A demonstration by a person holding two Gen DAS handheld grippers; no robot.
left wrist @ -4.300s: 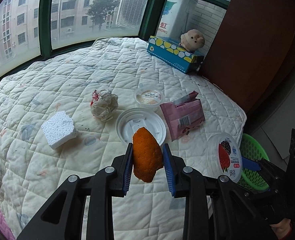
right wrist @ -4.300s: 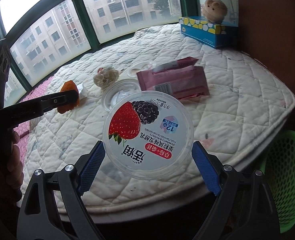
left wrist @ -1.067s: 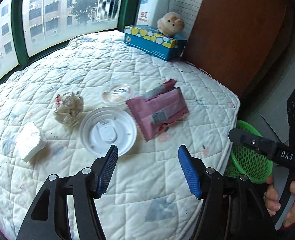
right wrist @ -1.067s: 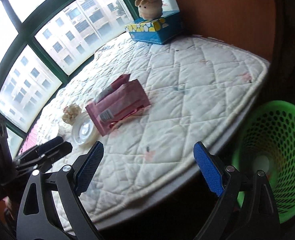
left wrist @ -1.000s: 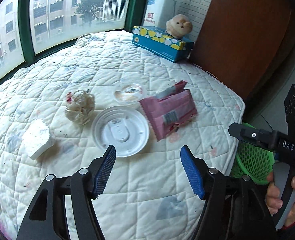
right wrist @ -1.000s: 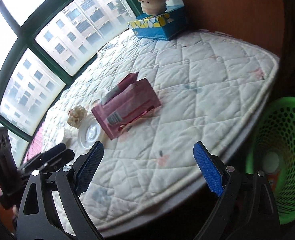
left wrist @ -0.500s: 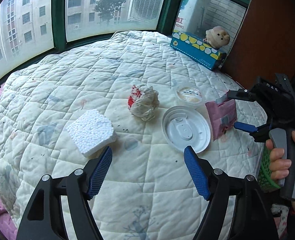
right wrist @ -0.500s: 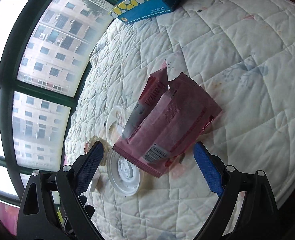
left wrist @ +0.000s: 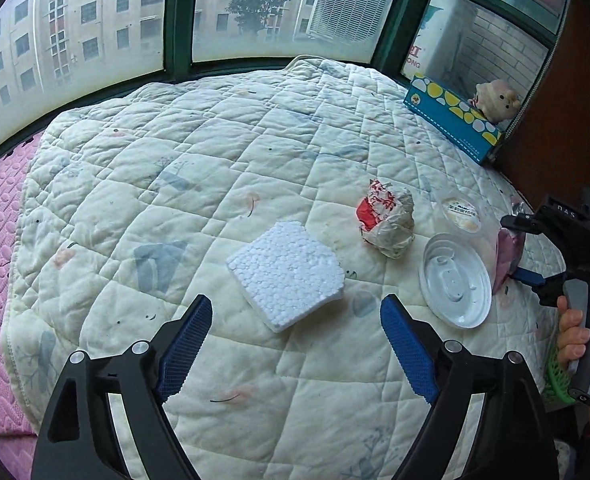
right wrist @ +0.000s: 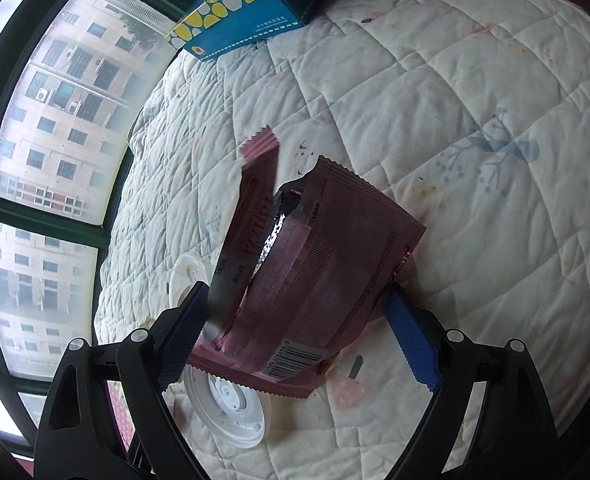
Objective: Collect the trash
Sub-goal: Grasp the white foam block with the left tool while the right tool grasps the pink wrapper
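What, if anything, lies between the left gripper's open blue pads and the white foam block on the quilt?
Nothing visible does. The left gripper stands wide open with only bare white quilt between its pads and the white foam block. The crumpled paper wrapper and white plastic lid lie off to the side.

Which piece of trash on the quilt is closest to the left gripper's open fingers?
The white foam block, lying just beyond the left gripper. The crumpled wrapper, white plastic lid and small clear lid lie farther right.

torn pink wrapper [right wrist: 315,280] at right, white lid [left wrist: 455,280], crumpled paper [left wrist: 387,218], foam block [left wrist: 287,274] leftward on quilt.
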